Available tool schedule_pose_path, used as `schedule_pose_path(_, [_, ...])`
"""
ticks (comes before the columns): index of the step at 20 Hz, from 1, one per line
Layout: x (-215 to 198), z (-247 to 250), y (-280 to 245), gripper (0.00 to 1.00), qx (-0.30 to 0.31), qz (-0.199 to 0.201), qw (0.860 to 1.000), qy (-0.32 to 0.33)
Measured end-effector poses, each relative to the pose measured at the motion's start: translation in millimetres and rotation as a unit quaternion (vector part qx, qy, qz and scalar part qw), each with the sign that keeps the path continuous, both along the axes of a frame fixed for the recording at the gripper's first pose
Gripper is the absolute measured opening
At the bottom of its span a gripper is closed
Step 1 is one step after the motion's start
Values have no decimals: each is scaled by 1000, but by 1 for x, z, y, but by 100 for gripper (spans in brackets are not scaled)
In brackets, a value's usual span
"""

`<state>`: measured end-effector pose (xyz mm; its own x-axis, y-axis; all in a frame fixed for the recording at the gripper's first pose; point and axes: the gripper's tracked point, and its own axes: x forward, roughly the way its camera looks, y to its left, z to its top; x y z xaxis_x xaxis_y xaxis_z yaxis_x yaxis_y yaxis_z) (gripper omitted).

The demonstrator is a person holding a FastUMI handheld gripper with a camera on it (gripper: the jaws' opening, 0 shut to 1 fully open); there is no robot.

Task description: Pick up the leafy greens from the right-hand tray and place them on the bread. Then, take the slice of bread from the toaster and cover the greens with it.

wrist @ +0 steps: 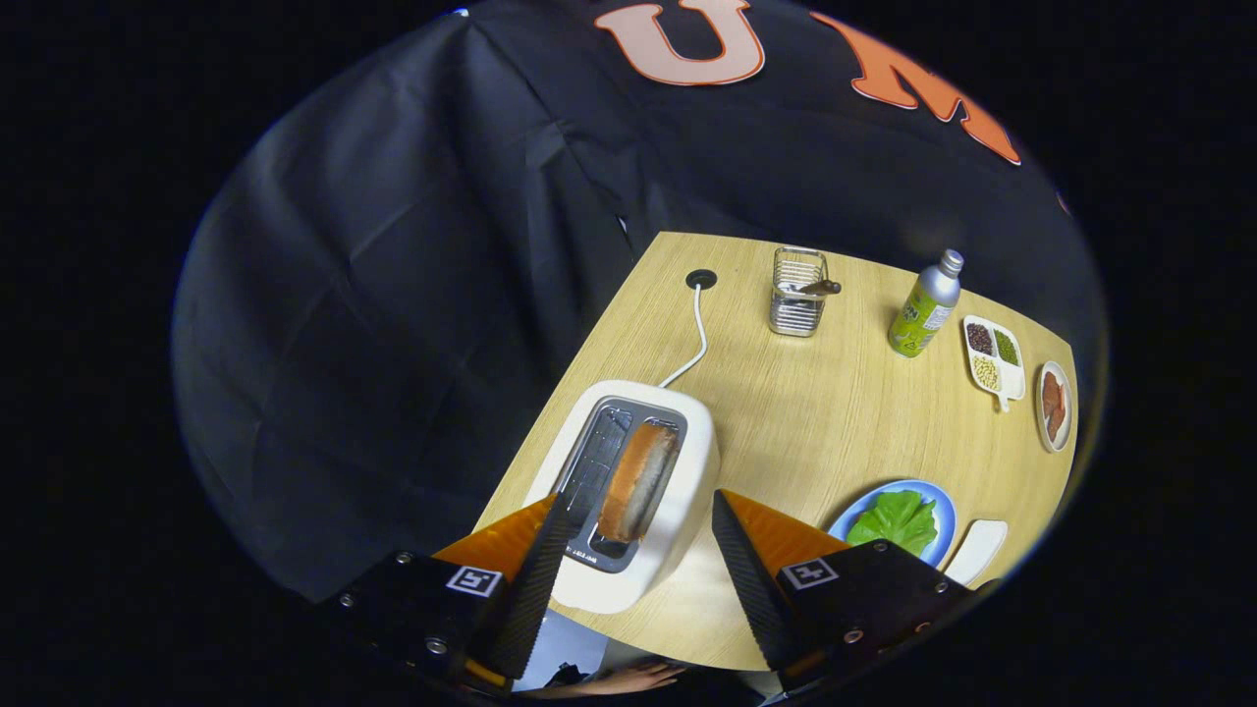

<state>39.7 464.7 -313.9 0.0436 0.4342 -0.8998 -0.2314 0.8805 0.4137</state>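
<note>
Gripper view looks down over a pale wooden counter from above, with the gripper spread wide and holding nothing, its two fingers standing well apart on either side of a white toaster. One slice of bread stands upright in the toaster's slot, its browned crust uppermost, and it lies between the fingers without either finger touching it. From the toaster a white cord runs back across the counter to a dark round grommet hole. Just to the right of the right finger sits a blue plate, and on it lies the leafy greens, a crinkled green leaf that covers most of the plate; whether bread lies under it cannot be told. Beside that plate, toward the counter's near right corner, rests a small white tray. Farther back, beyond the toaster, stands a wire mesh holder with a brown-handled utensil leaning in it. Right of the holder stands a green bottle with a silver neck and cap, upright. Near the counter's right rim lies a white divided dish with dark, green and pale yellow contents in separate sections, and just beside it a small round plate with reddish pieces on it. Below the fingers, a person's hand shows at the counter's near edge.
</note>
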Motion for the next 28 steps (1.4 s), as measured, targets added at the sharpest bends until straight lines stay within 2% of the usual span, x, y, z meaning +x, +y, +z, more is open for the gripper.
schedule_pose_path(3, [-5,-15,8,83,-16,8,1000,13])
schedule_pose_path(6, [3,-26,15,75,-25,-10,1000,15])
schedule_pose_path(17, [12,-54,21,26,-75,-56,994,54])
schedule_pose_path(20, [8,-59,21,25,-82,-57,993,65])
schedule_pose_path(21, [9,-58,23,20,-81,-55,993,60])
schedule_pose_path(25, [10,-46,23,12,-61,-50,995,54])
schedule_pose_path(28, [18,-29,17,12,-43,-63,996,43])
